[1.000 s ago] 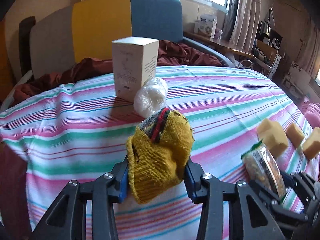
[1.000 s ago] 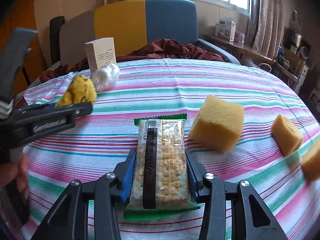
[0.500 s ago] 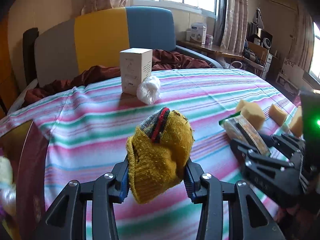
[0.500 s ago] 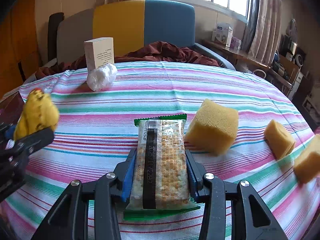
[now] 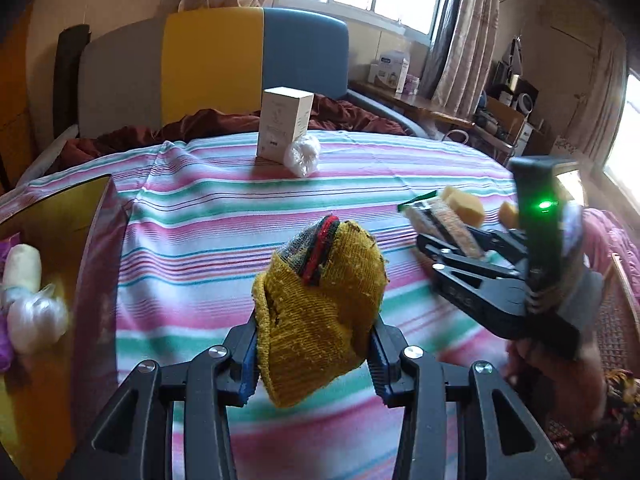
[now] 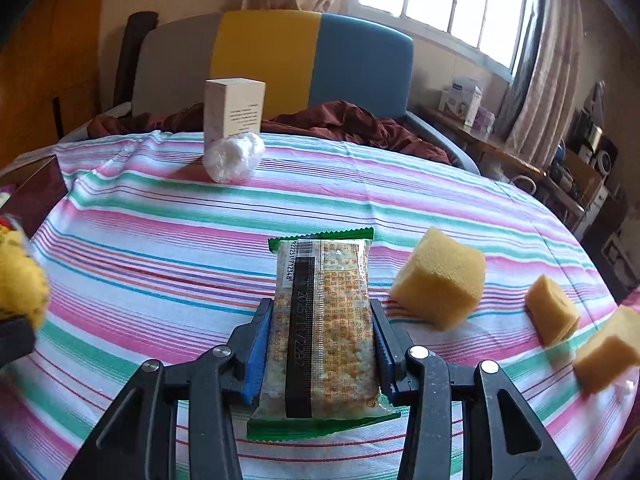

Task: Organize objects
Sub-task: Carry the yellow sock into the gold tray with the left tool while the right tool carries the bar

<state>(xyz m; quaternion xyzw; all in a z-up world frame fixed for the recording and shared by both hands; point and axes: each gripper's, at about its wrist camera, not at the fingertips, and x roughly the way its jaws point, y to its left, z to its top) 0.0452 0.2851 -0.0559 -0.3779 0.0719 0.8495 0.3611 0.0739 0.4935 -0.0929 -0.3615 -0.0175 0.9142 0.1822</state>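
Observation:
My left gripper (image 5: 314,354) is shut on a rolled mustard-yellow sock (image 5: 320,304) with a red and grey cuff, held above the near left part of the striped tablecloth (image 5: 208,240). My right gripper (image 6: 322,354) is shut on a green-edged cracker packet (image 6: 324,320), held above the cloth; it also shows in the left wrist view (image 5: 444,228). The sock shows at the left edge of the right wrist view (image 6: 18,276).
A white carton (image 5: 285,122) and a white plastic ball (image 5: 303,154) stand at the far side. Three yellow sponges (image 6: 440,276) (image 6: 552,308) (image 6: 608,348) lie on the right. A yellow box (image 5: 48,248) holding white bundles sits at the left. A sofa is behind.
Both grippers have pulled back towards the near edge and to the left with their loads. The yellow box has come into the left wrist view.

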